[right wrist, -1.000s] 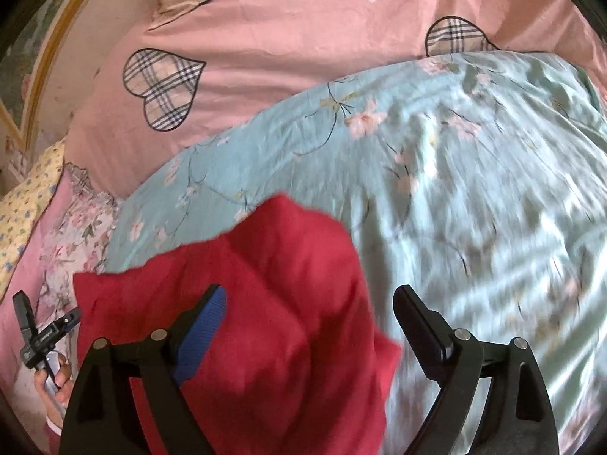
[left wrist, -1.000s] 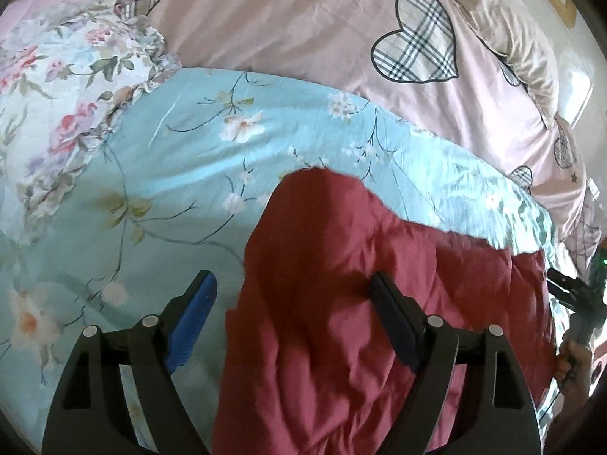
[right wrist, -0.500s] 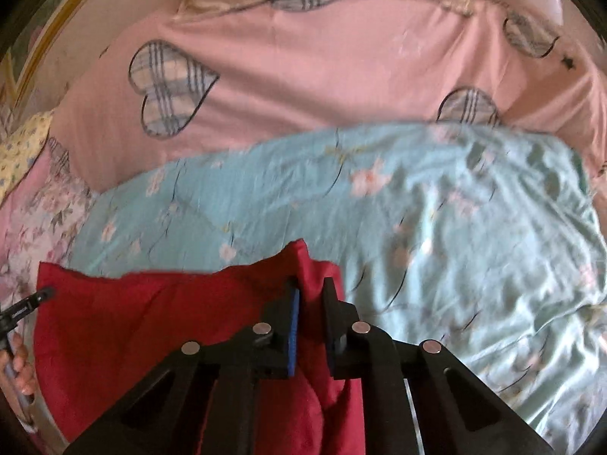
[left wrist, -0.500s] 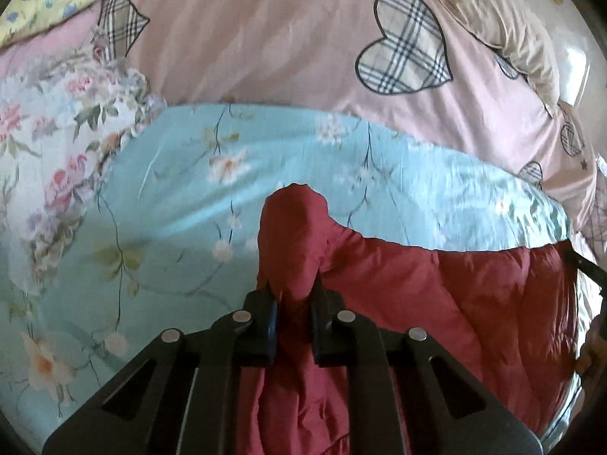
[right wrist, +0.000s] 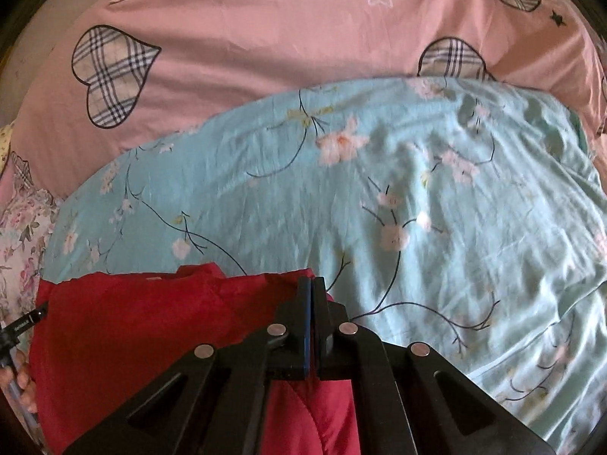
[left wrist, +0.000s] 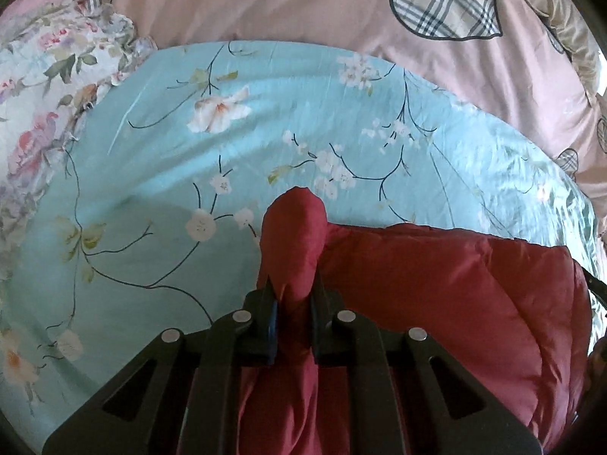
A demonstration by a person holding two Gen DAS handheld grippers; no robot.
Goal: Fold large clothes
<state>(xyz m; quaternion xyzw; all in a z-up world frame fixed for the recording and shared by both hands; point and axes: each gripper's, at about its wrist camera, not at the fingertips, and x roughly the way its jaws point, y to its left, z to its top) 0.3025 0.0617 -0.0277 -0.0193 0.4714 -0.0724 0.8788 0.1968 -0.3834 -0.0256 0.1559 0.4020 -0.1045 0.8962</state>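
Observation:
A red padded garment [left wrist: 436, 284] lies on a light blue floral sheet [left wrist: 189, 151] on the bed. My left gripper [left wrist: 294, 288] is shut on a bunched corner of the garment, which sticks up between the fingers. In the right wrist view the same garment [right wrist: 151, 322] stretches to the left, and my right gripper [right wrist: 311, 288] is shut on its opposite top corner. The garment's top edge runs taut between the two grippers.
A pink duvet with plaid hearts [left wrist: 303, 3] covers the far side of the bed. A white floral cloth [left wrist: 34, 94] lies at the left. The other hand-held gripper shows at the left edge of the right wrist view [right wrist: 22, 326].
Both grippers were open over the garment a second ago; both have closed on its corners. The garment's top edge has been pulled straight between them.

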